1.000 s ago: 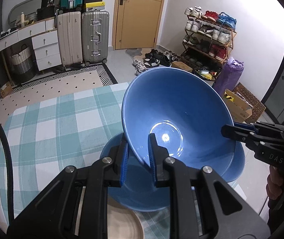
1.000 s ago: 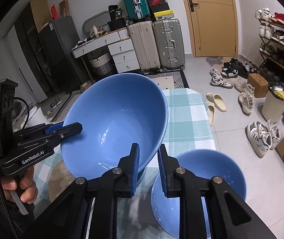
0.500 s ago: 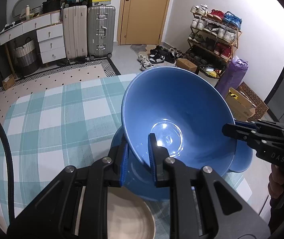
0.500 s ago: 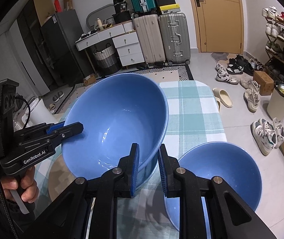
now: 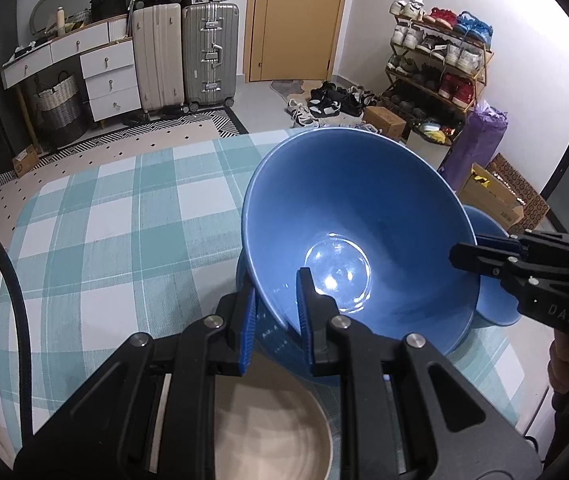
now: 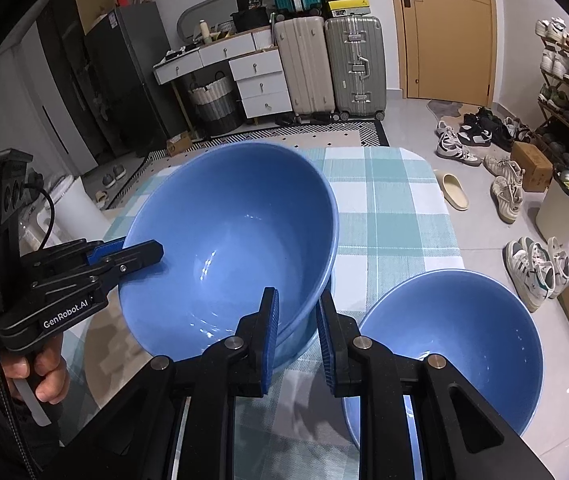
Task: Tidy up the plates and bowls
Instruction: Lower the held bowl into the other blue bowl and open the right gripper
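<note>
Blue bowl (image 5: pixel 356 216) between both hand-held grippers, over checked tablecloth (image 5: pixel 124 220).

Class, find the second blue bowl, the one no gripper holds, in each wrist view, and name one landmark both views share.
Left wrist: free bowl at the right, mostly hidden behind the held bowl.
Right wrist: lower right, whole, beside the held bowl.
Shared landmark: silver suitcase.

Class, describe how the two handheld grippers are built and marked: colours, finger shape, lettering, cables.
Both grippers are black with angular frames, silver screws and blue ribbed pads. The left gripper reads "GenRobot.AI" and trails a black cable; the right gripper shows "DAS".
</note>
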